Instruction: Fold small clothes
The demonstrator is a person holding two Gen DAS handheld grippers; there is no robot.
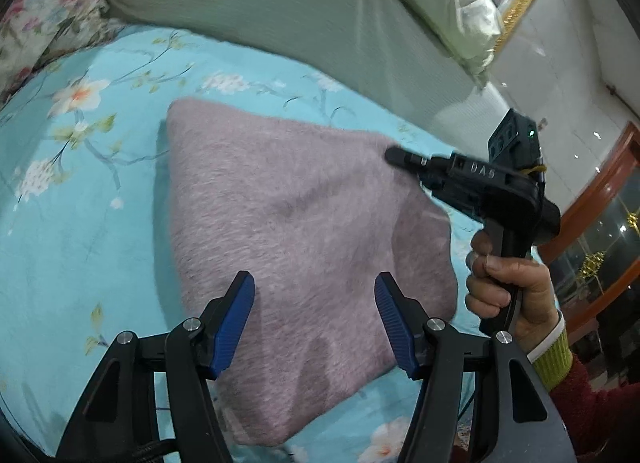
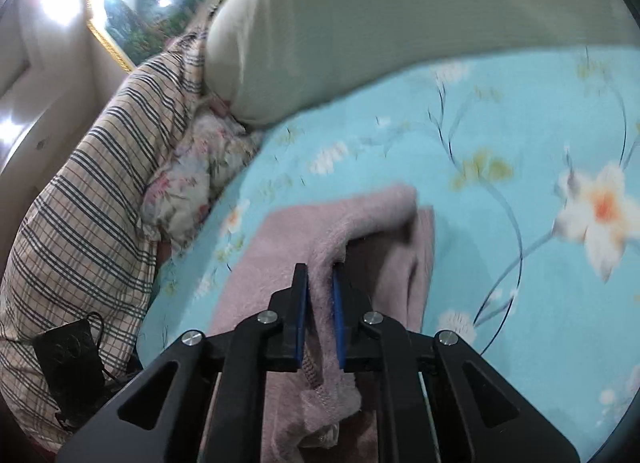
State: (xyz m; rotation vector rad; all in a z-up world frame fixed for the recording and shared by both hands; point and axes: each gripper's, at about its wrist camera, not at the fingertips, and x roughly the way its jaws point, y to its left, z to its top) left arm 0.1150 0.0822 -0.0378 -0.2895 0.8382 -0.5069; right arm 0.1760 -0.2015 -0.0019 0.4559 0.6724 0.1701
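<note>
A fuzzy mauve garment point(image 1: 288, 231) lies partly folded on the turquoise floral bedsheet point(image 1: 80, 191). My left gripper point(image 1: 314, 283) is open and empty just above the garment's near part, its blue pads point(image 1: 236, 319) spread wide. My right gripper point(image 2: 320, 275) is shut on a fold of the mauve garment point(image 2: 360, 223) and holds its edge lifted off the sheet. In the left wrist view the right gripper point(image 1: 394, 155) shows at the garment's far right edge, held by a hand point(image 1: 508, 283).
A pale green quilt point(image 1: 280, 3) lies along the back of the bed. A floral pillow point(image 1: 44, 15) sits at the far left. A plaid pillow point(image 2: 88, 203) and a black pouch point(image 2: 68, 355) lie beside the bed's head. The bedsheet point(image 2: 520, 143) stretches to the right.
</note>
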